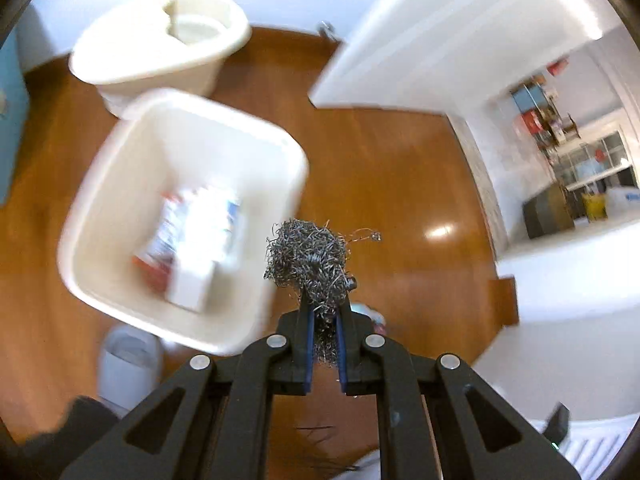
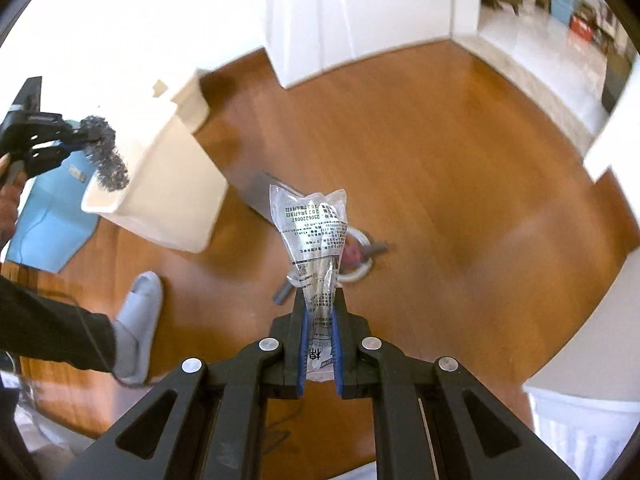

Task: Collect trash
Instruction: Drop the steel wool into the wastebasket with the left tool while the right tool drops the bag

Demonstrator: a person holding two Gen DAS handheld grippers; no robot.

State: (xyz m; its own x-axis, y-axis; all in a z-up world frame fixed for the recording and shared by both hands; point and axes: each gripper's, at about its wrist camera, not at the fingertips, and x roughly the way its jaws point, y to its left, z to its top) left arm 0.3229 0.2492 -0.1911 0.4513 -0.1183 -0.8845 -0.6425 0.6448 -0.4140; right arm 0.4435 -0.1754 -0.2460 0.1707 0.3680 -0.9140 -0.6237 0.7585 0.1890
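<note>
Above floor: both loads carried, drop pending.
Left gripper (image 1: 325,312): clamped on steel wool (image 1: 308,258), beside open bin (image 1: 120,168).
Right gripper (image 2: 319,308): pinching plastic wrapper (image 2: 310,224).
Next: centre each over bin, then release.

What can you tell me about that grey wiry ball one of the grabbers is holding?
The steel wool ball is a tangled clump of thin, dull grey metal wire, frayed, with one loose strand curling off to the side. The left gripper is shut on its lower part, blue pads pressing in from both sides, so most of it bulges out past the tips. It hangs in the air beside the cream bin, touching nothing else.
</note>
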